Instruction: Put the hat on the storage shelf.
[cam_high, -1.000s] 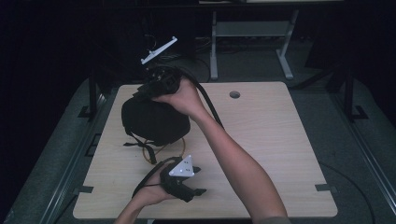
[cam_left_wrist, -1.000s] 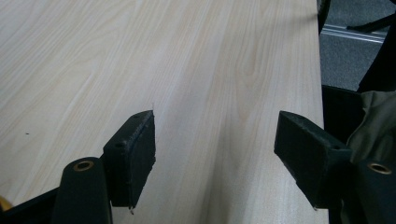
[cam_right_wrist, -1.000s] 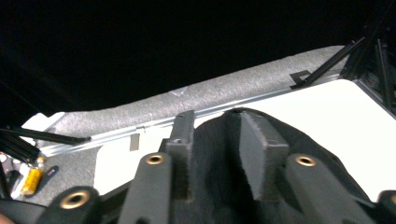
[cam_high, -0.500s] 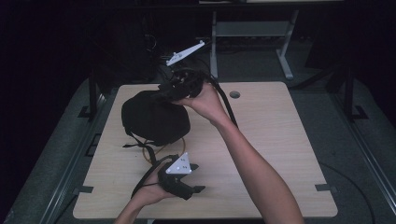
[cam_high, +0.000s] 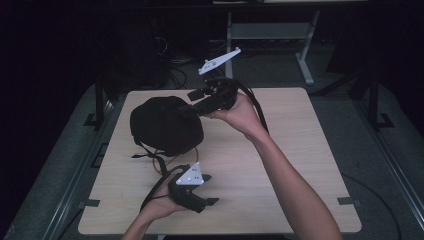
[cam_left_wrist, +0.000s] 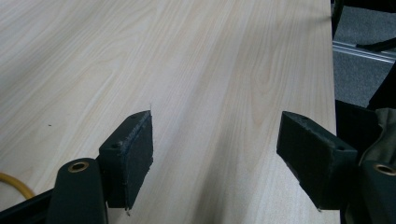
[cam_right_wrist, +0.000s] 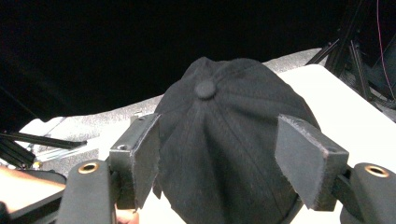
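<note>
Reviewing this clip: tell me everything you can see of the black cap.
The black cap is a fabric baseball cap, panels stitched to a button on top. It rests crown-up on the left part of the wooden table. The right claw is open at its crown; whether it touches is unclear. Black straps and a yellow cord lie by its near edge.

In the high view the right gripper (cam_high: 197, 99) now sits higher and further right than a second ago, off the top of the black cap (cam_high: 167, 125) and at its upper right edge. Its grey three-cornered plate (cam_high: 218, 61) has swung up toward the top centre of the frame. The right hand (cam_high: 240, 114) has risen with it, the forearm stretched longer.
</note>
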